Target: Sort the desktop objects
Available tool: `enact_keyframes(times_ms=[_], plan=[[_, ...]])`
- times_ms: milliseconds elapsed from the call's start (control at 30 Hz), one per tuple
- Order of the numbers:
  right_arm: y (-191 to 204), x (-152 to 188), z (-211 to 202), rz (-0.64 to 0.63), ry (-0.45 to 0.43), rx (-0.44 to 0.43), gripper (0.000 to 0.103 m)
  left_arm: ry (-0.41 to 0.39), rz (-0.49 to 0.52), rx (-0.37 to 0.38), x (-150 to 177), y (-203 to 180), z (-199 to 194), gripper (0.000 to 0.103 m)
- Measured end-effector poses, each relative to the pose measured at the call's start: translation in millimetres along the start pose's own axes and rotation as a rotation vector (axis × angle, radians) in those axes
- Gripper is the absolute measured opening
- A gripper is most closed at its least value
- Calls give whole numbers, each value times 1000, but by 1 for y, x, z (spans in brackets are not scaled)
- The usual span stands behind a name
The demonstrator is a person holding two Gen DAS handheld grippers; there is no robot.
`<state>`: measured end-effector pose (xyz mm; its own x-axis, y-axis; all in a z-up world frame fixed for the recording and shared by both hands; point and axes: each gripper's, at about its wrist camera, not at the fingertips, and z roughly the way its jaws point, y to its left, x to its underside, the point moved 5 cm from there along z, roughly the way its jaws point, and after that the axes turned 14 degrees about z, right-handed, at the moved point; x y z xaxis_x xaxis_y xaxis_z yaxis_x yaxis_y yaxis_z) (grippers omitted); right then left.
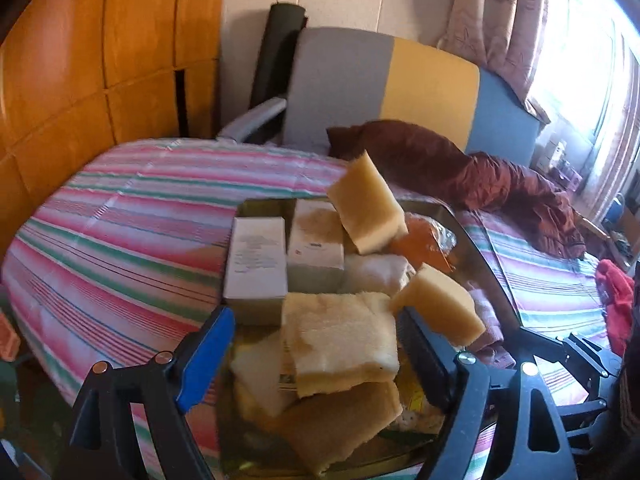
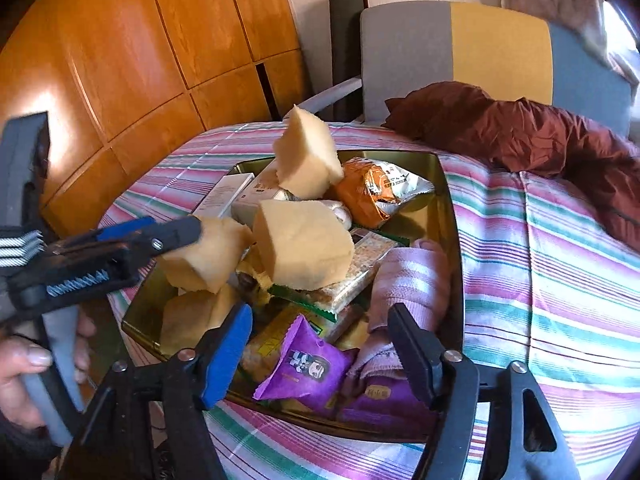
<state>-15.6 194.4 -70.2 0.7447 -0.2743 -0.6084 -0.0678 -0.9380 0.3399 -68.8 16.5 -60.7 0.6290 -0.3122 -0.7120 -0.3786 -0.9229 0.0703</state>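
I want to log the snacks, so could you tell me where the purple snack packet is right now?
In the right wrist view, the purple snack packet lies at the near edge of the gold tray, just beyond the right tool, left of the pink towel.

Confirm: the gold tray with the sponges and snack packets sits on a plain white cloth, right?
Not quite. The gold tray with the sponges and snack packets sits on a striped pink, green and white cloth, as the right wrist view shows.
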Motion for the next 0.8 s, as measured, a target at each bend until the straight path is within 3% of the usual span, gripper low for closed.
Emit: enact_keyframes(times_ms=[400, 700, 800], plan=[[29, 10, -16, -104, -74, 48, 86, -25, -25, -136, -8, -3, -45, 84], [41, 26, -24, -134, -86, 49, 86, -37, -7, -256, -4, -13, -68, 83], [39, 29, -26, -123, -87, 49, 87, -30, -12, -228, -1, -18, -66, 83]])
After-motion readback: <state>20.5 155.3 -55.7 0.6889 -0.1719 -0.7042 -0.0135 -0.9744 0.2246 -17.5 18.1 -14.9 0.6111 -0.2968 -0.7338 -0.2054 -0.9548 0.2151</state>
